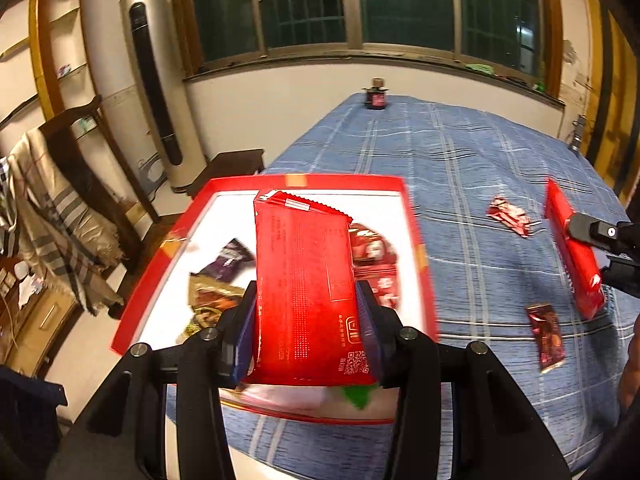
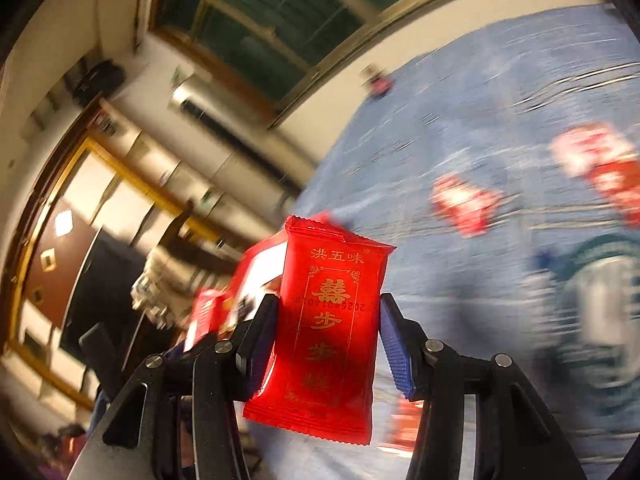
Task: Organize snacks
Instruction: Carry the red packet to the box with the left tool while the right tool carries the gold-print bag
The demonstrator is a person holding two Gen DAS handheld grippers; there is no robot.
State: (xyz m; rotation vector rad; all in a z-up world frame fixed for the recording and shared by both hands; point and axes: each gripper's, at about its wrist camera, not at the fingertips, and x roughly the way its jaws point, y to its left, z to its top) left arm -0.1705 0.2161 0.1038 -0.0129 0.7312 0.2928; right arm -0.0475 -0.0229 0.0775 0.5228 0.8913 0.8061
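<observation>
1. The left gripper [image 1: 306, 312] is clamped on a red snack packet [image 1: 308, 280] and holds it directly above the red-rimmed tray [image 1: 424, 248], long axis pointing toward the tray's far rim.
2. The right gripper [image 2: 328, 332] pinches a second red packet [image 2: 332, 320] upright; from the left wrist view it sits well to the right of the tray, over the blue cloth.
3. The left hand looks nearer to a drop; loose wrappers [image 1: 510, 214] remain right of the tray.

Your left gripper [image 1: 306, 316] holds a packet [image 1: 306, 280] over the tray [image 1: 416, 216] on the tablecloth [image 1: 460, 152]; loose snacks [image 1: 510, 214] lie to the tray's right, a jar [image 1: 375, 96] behind it.
</observation>
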